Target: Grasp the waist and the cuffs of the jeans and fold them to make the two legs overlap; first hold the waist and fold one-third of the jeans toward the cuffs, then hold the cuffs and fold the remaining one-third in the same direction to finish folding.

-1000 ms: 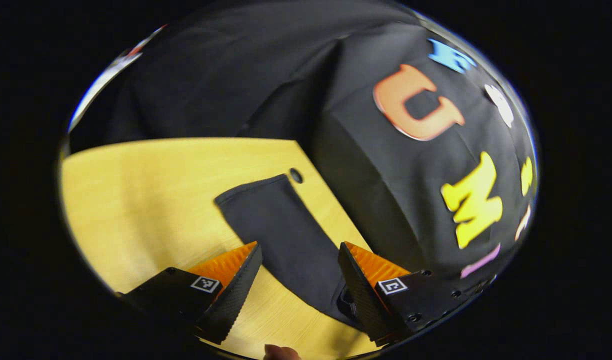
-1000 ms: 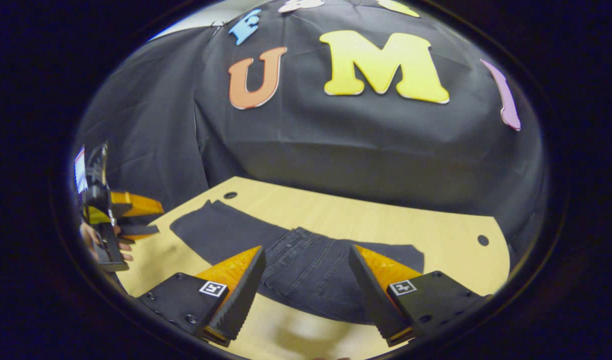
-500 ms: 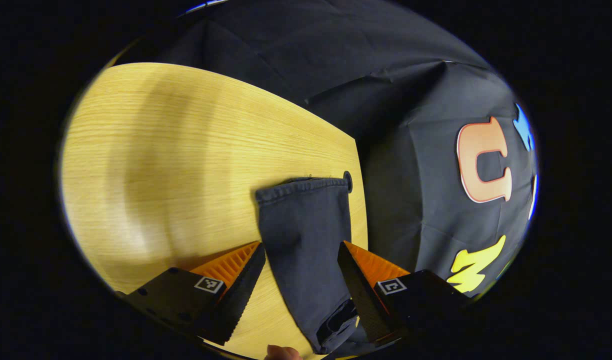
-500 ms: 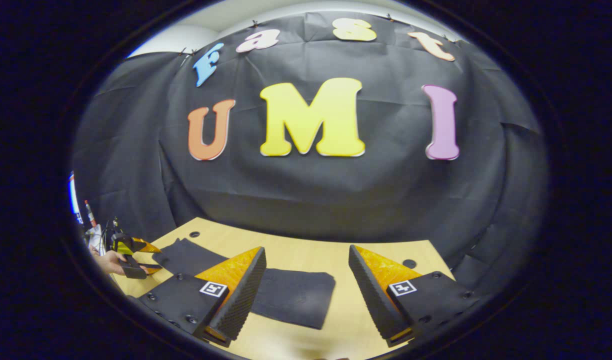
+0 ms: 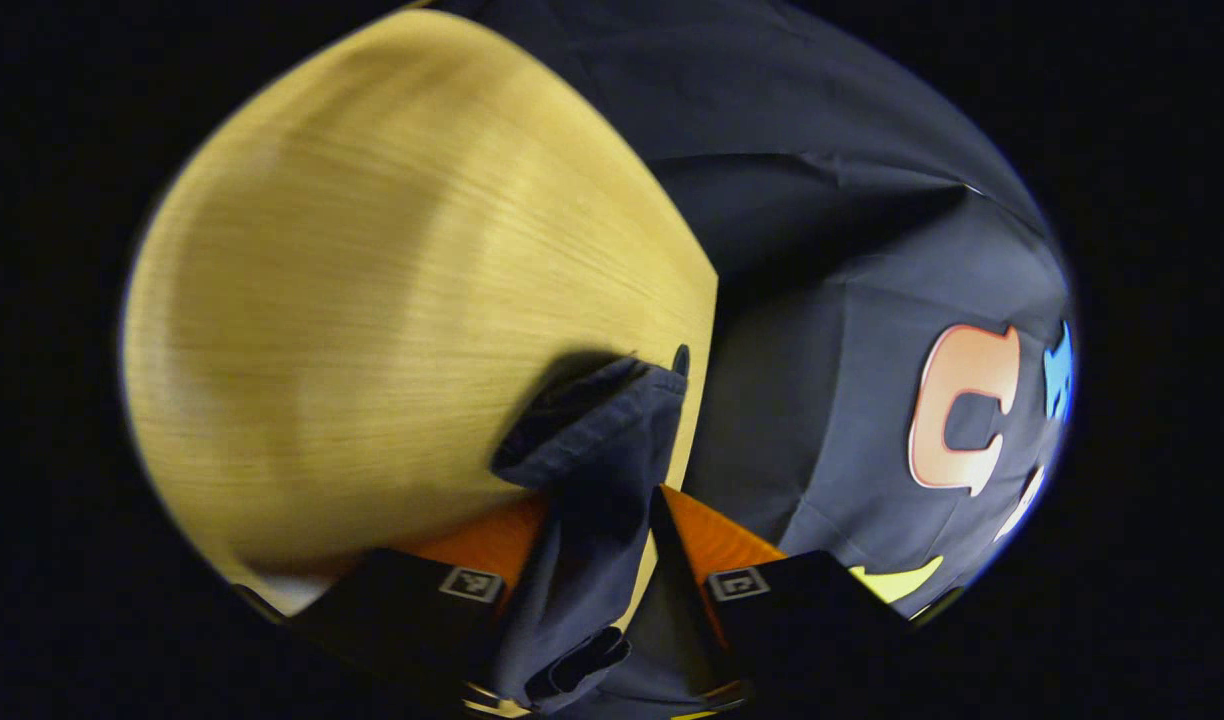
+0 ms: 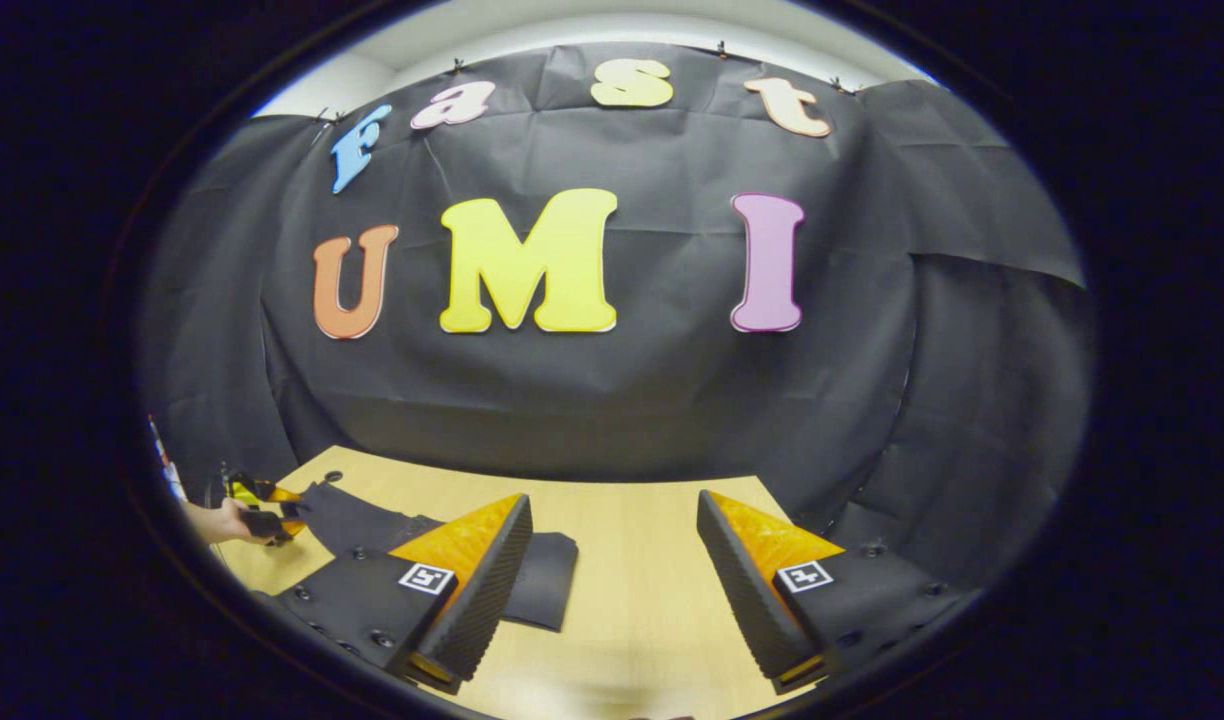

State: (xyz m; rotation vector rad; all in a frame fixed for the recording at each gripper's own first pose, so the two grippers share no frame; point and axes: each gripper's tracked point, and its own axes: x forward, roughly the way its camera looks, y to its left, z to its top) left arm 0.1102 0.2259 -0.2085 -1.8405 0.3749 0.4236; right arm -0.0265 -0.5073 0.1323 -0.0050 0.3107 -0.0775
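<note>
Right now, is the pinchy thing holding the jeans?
Yes: the left gripper is shut on the jeans, its orange fingers pressing both sides.

Dark jeans [image 6: 542,575] lie partly folded on the wooden table [image 6: 632,610], the cuff end [image 5: 597,420] lifted off it, hem gaping.

Free room vs obstacles on the table

Left gripper view: broad bare wood of the table [image 5: 372,250] lies open to the left of the jeans [image 5: 592,450]; booth cloth closes off the far edge and right side just past a small hole [image 5: 681,360] in the tabletop, so little room between jeans and that edge. Gap between left gripper [image 5: 597,530] fingers is taken up by denim. Right gripper view: right gripper [image 6: 612,540] fingers stand wide apart w/ bare wood between and ahead; jeans [image 6: 542,580] lie off to its left, the far gripper and a hand [image 6: 227,520] beyond them; cloth wall blocks behind and to the right.
</note>
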